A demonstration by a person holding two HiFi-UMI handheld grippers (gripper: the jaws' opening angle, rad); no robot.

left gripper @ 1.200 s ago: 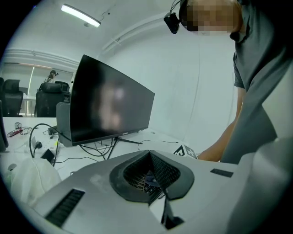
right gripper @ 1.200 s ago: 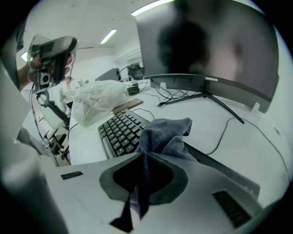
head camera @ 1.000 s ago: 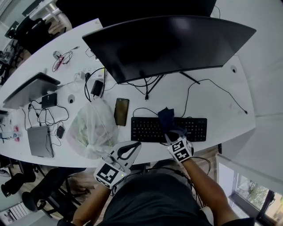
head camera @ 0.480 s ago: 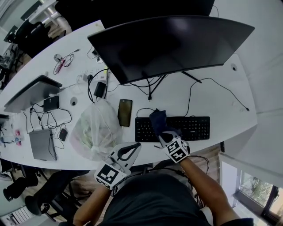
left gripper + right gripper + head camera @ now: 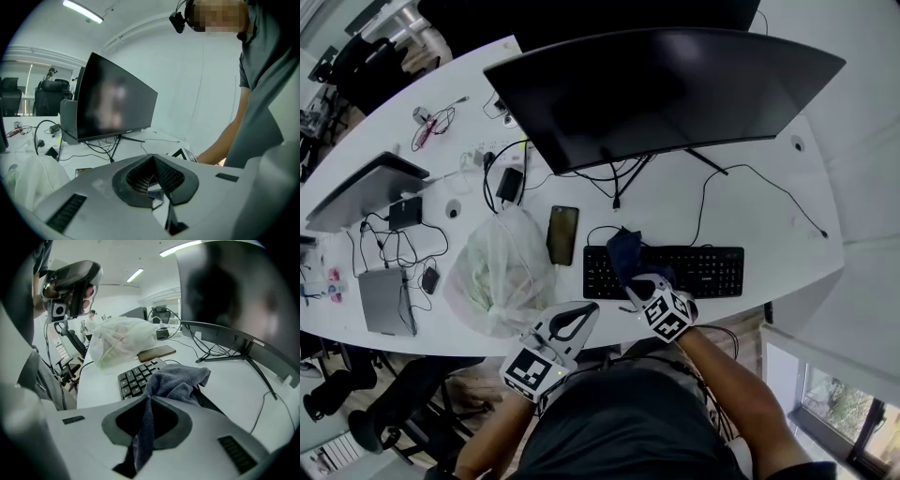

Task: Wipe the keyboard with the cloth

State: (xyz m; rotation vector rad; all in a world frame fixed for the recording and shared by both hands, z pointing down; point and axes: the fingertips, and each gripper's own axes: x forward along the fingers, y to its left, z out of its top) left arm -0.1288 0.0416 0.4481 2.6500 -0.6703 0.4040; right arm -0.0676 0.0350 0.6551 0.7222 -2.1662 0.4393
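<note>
A black keyboard (image 5: 703, 270) lies on the white desk in front of the monitor. My right gripper (image 5: 637, 281) is shut on a dark blue cloth (image 5: 623, 251), which is bunched on the left part of the keyboard. In the right gripper view the cloth (image 5: 178, 380) hangs down between the jaws of my right gripper (image 5: 149, 398) and drapes over the keys (image 5: 133, 378). My left gripper (image 5: 577, 317) is held off the desk's near edge, left of the keyboard. Seen in its own view, my left gripper (image 5: 153, 157) has its jaws together on nothing.
A large dark monitor (image 5: 666, 89) stands behind the keyboard on a thin stand with cables. A phone (image 5: 562, 234) and a crumpled plastic bag (image 5: 499, 272) lie left of the keyboard. Further left are a laptop (image 5: 366, 192), adapters and tangled cables.
My right gripper has slid the cloth leftward along the keyboard, from near its middle to its left part. The left gripper has stayed where it was.
</note>
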